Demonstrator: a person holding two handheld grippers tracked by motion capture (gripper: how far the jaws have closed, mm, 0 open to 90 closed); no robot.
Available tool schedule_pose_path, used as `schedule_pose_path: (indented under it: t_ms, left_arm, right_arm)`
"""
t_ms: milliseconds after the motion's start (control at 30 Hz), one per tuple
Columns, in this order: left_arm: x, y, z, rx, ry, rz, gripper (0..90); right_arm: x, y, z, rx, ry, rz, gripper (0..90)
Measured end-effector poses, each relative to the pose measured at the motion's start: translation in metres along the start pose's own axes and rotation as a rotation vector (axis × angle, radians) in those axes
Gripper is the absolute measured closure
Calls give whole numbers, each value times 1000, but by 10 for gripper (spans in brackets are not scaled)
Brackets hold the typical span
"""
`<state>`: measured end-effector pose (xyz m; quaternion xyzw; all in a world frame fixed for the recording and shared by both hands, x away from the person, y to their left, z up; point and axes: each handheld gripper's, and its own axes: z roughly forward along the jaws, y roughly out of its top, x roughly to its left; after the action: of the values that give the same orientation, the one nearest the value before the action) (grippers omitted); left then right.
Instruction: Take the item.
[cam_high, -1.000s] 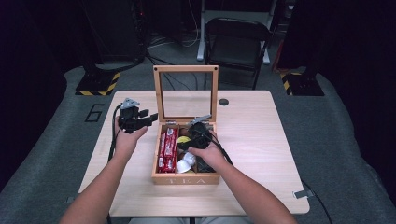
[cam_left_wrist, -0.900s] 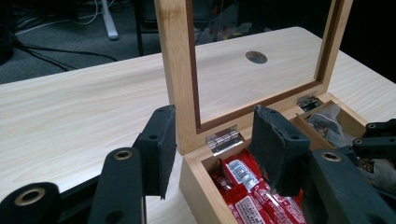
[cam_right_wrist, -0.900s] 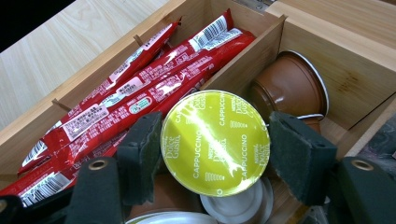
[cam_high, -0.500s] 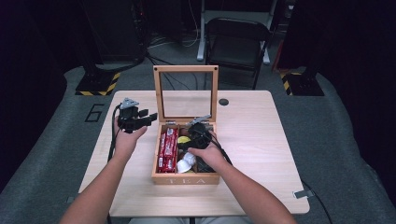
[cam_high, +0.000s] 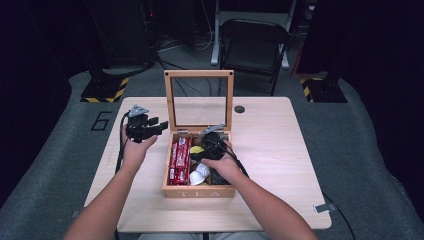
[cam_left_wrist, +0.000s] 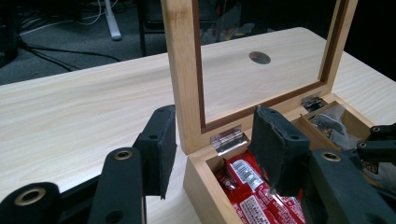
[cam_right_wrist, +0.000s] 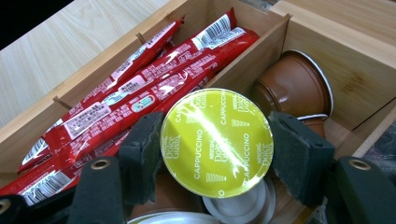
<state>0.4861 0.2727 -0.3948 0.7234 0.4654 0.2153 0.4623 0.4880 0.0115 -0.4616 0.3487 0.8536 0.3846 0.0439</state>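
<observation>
Dark grey floor (cam_high: 370, 165) surrounds a pale wooden tabletop (cam_high: 280, 150), with a black chair (cam_high: 252, 47) behind it and yellow-striped bases at both far corners. On the tabletop stands a wooden box (cam_high: 200, 191) with its glass-paned lid (cam_high: 199, 100) upright. Red sachets (cam_right_wrist: 135, 88) fill the box's left compartment; the next one holds brown capsules (cam_right_wrist: 292, 86).

The capsule (cam_right_wrist: 217, 140) in hand has a yellow-green foil top printed "Cappuccino" and a brown body, tilted up over the other capsules in that middle compartment. The right hand-held gripper (cam_right_wrist: 217, 151) has just been closing on it: both pads (cam_right_wrist: 142, 154) sit against the rim on either side, holding it.

The left hand-held gripper (cam_left_wrist: 212, 151) hovers at the box's back left corner, jaws partly open and straddling the corner by the hinge (cam_left_wrist: 226, 140); whether the pads touch the wood I cannot tell.
</observation>
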Motion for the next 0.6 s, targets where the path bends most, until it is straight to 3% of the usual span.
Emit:
schedule_pose_path:
  t_ms: [300,600]
  left_arm:
    - [0,0,0,-3,2,1,502]
    - [1,0,-1,0,6,-2,502]
  right_arm:
    - [5,1,-6,-28,-23,-45,374]
    - [9,7,-14,-48,-28,-54,374]
